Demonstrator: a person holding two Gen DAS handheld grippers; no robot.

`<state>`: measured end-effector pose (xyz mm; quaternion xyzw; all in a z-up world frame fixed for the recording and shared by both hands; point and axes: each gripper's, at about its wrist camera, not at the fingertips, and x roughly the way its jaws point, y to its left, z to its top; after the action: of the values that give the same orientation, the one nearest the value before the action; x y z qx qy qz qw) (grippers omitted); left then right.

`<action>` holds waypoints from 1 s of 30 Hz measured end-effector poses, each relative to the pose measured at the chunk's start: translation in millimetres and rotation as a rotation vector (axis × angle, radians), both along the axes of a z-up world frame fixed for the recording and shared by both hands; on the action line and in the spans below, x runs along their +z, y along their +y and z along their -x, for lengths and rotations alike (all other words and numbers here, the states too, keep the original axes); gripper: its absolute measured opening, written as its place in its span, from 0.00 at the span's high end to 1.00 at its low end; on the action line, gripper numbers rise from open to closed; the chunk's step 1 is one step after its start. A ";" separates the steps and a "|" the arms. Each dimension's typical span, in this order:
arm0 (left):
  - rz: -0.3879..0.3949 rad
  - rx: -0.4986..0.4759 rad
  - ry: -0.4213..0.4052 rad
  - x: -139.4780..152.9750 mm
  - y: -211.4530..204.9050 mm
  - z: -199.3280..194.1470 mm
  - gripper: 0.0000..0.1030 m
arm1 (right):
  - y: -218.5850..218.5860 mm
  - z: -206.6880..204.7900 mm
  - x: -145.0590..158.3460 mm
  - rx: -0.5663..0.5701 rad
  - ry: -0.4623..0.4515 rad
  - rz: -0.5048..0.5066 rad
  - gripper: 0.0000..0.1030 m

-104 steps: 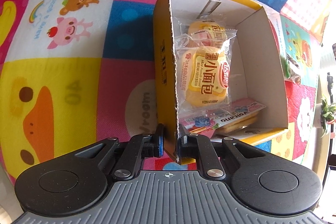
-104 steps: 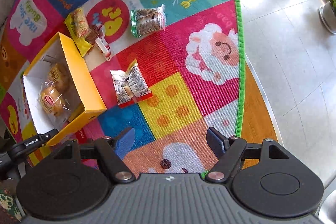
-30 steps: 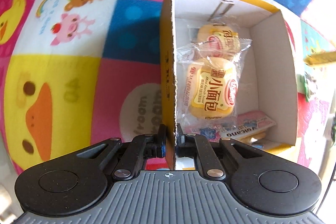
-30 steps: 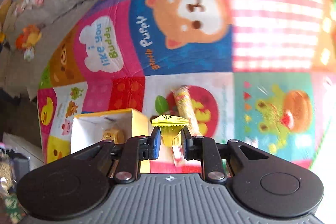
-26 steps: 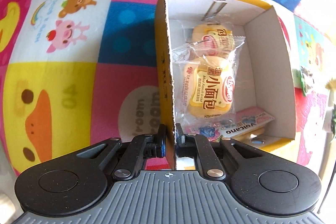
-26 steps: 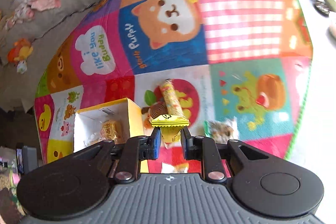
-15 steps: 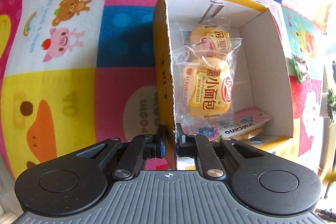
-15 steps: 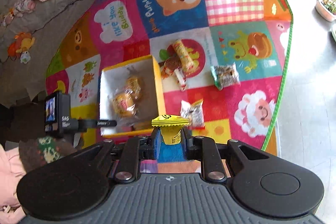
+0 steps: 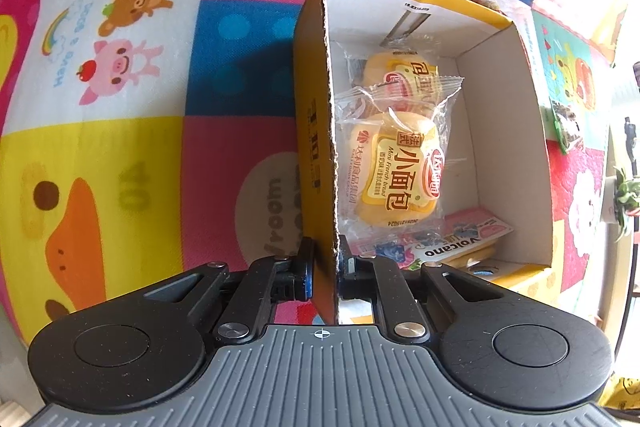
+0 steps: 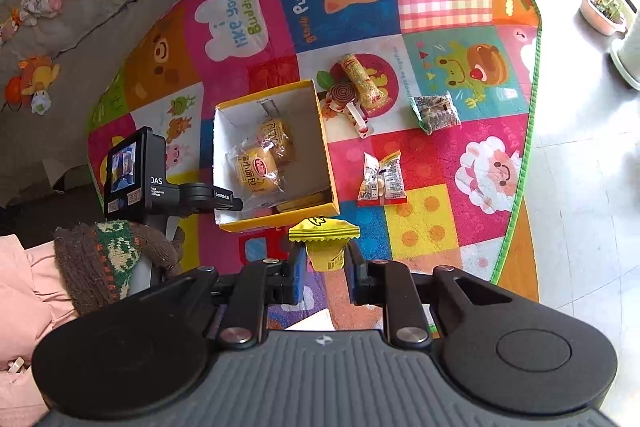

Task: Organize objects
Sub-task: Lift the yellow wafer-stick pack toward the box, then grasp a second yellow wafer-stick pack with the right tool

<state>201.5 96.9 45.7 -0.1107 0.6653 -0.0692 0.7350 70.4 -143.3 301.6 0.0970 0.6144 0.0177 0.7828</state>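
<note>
Pinching the near side wall of the yellow cardboard box (image 9: 316, 131), the left gripper (image 9: 325, 267), one finger outside the wall and one inside, pads tight against the card. Ahead of its fingers, inside the box: two wrapped mini French breads (image 9: 394, 167), one overlapping the other, and closer in, by the inner finger, a flat pink Volcano packet (image 9: 460, 239). Clamped in the right gripper (image 10: 325, 259): a small yellow cup snack (image 10: 325, 241) with a crimped foil lid, held above the play mat (image 10: 440, 227), just short of the box's near edge. Beyond and to the right of the fingers, loose on the mat: a clear-and-red candy packet (image 10: 382, 181), a green-edged packet (image 10: 436, 111), a long yellow wrapped bar (image 10: 362, 79) and a swirl lollipop (image 10: 346, 99) beside the box's far corner. Off to the left, a knitted sleeve (image 10: 100, 259) behind the other handle.
</note>
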 end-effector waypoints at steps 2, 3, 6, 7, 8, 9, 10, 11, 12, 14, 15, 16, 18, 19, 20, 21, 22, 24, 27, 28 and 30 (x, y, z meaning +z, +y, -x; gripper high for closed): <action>0.013 0.017 0.000 -1.2 4.2 0.1 0.88 | 4.9 -8.4 3.3 0.014 -0.008 0.008 0.81; 0.019 0.028 0.000 -1.9 6.3 0.4 0.88 | 7.5 -12.8 4.8 0.025 -0.012 0.013 0.81; 0.034 0.054 -0.003 -2.8 10.9 5.4 0.88 | 18.8 -29.3 10.0 0.080 -0.035 0.034 0.81; 0.037 0.059 -0.005 -2.7 11.3 6.5 0.88 | 23.3 -34.7 12.2 0.099 -0.043 0.037 0.81; 0.040 0.064 -0.005 -2.7 12.1 7.3 0.88 | 27.1 -40.3 13.6 0.116 -0.050 0.041 0.81; 0.044 0.070 -0.005 -1.4 13.4 9.5 0.87 | 30.2 -45.3 14.2 0.131 -0.056 0.044 0.81; 0.047 0.076 -0.004 -1.7 14.2 9.9 0.87 | 33.6 -51.0 13.9 0.145 -0.059 0.047 0.81; 0.047 0.079 -0.004 -1.6 15.0 10.6 0.87 | 36.2 -56.5 12.6 0.155 -0.058 0.051 0.81; 0.047 0.080 -0.004 -1.2 15.4 12.0 0.87 | 38.7 -62.2 10.9 0.162 -0.059 0.057 0.81; 0.045 0.081 -0.004 -0.7 14.4 12.4 0.87 | 42.8 -73.9 7.8 0.171 -0.067 0.070 0.81; 0.045 0.082 -0.004 0.5 13.3 13.6 0.87 | 43.7 -79.3 7.3 0.169 -0.071 0.075 0.81; 0.044 0.081 -0.004 1.0 13.3 13.9 0.87 | 44.2 -84.0 8.0 0.170 -0.079 0.074 0.81; 0.046 0.083 -0.004 1.2 13.2 13.9 0.87 | 44.2 -89.2 9.6 0.183 -0.097 0.081 0.81; 0.048 0.085 -0.003 1.8 13.8 14.1 0.87 | 42.5 -90.1 9.1 0.187 -0.101 0.088 0.81; 0.046 0.086 -0.003 2.4 14.3 14.3 0.87 | 38.9 -90.3 7.0 0.190 -0.097 0.090 0.81; 0.043 0.085 -0.005 2.3 15.1 14.5 0.87 | 35.0 -89.7 3.8 0.193 -0.089 0.089 0.80; 0.040 0.082 -0.008 2.9 15.4 15.1 0.87 | 28.8 -87.6 -2.8 0.196 -0.071 0.088 0.79; 0.036 0.074 -0.016 4.2 15.9 16.3 0.87 | 21.1 -80.0 -19.2 0.210 -0.037 0.117 0.77; 0.034 0.068 -0.019 5.4 15.3 18.0 0.87 | 12.9 -57.4 -59.4 0.263 0.047 0.149 0.71; 0.032 0.068 -0.018 5.7 15.1 18.2 0.87 | 11.7 -48.5 -75.1 0.282 0.082 0.144 0.69; 0.030 0.074 -0.014 6.8 14.6 18.2 0.87 | 13.9 -32.2 -103.2 0.336 0.134 0.125 0.68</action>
<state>183.3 111.4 52.5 -0.1457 0.6545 -0.0530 0.7400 102.6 -129.4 198.4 -0.0549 0.6726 0.1034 0.7307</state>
